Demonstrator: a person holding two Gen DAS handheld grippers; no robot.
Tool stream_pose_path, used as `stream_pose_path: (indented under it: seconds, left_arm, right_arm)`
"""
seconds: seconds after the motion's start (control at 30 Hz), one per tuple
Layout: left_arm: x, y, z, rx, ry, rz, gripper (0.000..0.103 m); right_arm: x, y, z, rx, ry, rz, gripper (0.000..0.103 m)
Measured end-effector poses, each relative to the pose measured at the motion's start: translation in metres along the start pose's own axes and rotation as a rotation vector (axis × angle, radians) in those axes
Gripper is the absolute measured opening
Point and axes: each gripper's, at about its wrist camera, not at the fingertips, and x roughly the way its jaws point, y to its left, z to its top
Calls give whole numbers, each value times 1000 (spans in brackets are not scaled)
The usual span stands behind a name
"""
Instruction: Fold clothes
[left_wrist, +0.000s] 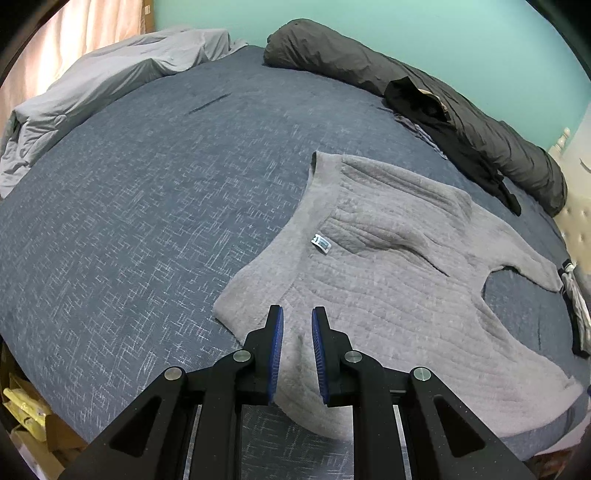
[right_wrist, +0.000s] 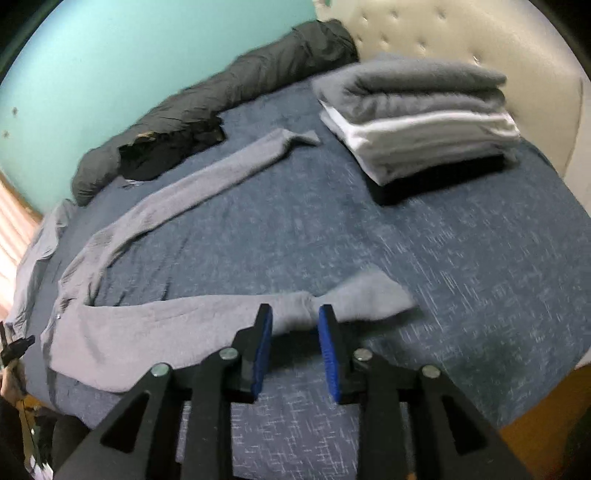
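Blue-grey bedspread (left_wrist: 129, 221) covers the whole work surface, with a turquoise wall behind it and a padded cream headboard (right_wrist: 461, 44) at the far right in the right wrist view. Nearest, the left gripper (left_wrist: 297, 317) hangs over the lower body of the grey knit sweater (left_wrist: 388, 277); its blue pads stand a little apart with a bare gap, and the fabric lies flat beneath them, not pinched. The right gripper (right_wrist: 295, 314) sits over the near sleeve's cuff end (right_wrist: 365, 299); jaws are apart, the sleeve appears to pass under the gap, and no pad presses on it as far as the blurred frame shows. The sweater is spread open, back up with a small label (left_wrist: 320, 243) showing near the neck, body to the near left in the right wrist view, both sleeves out to the right, the far sleeve (right_wrist: 207, 166) stretched toward the headboard. No fold is visible in it yet. Further off, a stack of folded items (right_wrist: 421, 122), grey over white over black, sits at the far right by the headboard; judged as the finished part of the task. Along the far wall lie a dark rolled duvet (left_wrist: 424, 99) and a black garment (left_wrist: 436, 110) against it, possibly still to fold. Remaining: sleeves in, body folded, transfer to stack.
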Motion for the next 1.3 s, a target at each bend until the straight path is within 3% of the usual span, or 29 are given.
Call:
stream_pose_path:
  seconds: [0.17, 0.33, 0.5, 0.53, 0.57, 0.63, 0.67, 0.97, 1.3]
  left_arm:
    - [0, -5, 4, 12, 0, 4, 17]
    - [3, -14, 13, 20, 0, 7, 17]
    - [11, -25, 34, 37, 0, 7, 17]
    - [16, -27, 42, 43, 3, 6, 19]
    - [20, -30, 49, 48, 5, 6, 23]
    - [30, -34, 64, 59, 10, 6, 44]
    - [36, -36, 71, 63, 12, 6, 45]
    - [128, -32, 139, -4, 81, -48, 45]
    - [192, -17, 187, -118, 105, -104, 50]
  right_arm:
    - [6, -29, -11, 69, 34, -30, 27]
    - [10, -32, -16, 70, 44, -43, 27]
    - [24, -11, -9, 30, 37, -11, 29]
    - [30, -5, -7, 22, 36, -2, 35]
    - [38, 5, -3, 11, 36, 13, 43]
    - [50, 16, 1, -1, 38, 31, 44]
    - [58, 25, 4, -12, 42, 39, 44]
    - [132, 90, 26, -110, 101, 71, 44]
    - [167, 126, 46, -157, 94, 98, 44]
